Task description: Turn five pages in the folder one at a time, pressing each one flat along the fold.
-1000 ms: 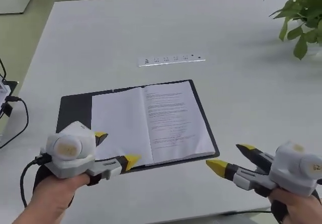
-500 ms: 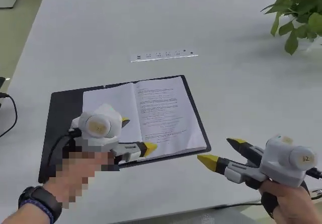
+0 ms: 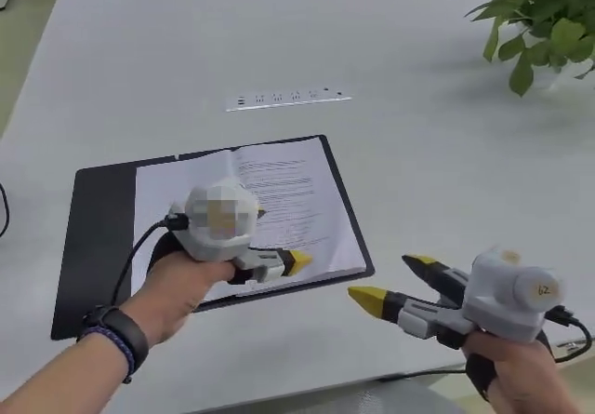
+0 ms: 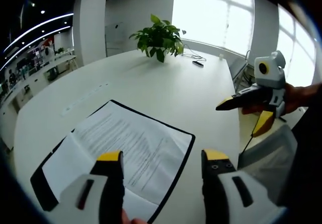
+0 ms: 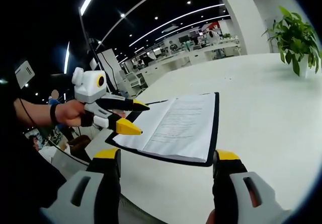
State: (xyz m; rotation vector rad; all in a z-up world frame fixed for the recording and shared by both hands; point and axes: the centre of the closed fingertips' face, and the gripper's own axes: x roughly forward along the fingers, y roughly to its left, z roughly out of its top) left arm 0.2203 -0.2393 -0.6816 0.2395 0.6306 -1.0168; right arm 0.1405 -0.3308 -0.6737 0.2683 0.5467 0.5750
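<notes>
Head view is showing left gripper (image 3: 279, 240) and right gripper (image 3: 392, 278) hovering, jaws apart, by the folder (image 3: 100, 237), likely needing to catch only 1 page (image 3: 299, 202).

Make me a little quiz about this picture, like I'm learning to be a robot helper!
1. True or false: the folder lies open on the table.
2. Pick one. What stands at the far right of the table? A) a plant B) a lamp C) a cup
3. Fill the gap: the fingers of the right gripper are ____ and hold nothing.

Key: 1 true. 2 A. 3 open.
</notes>
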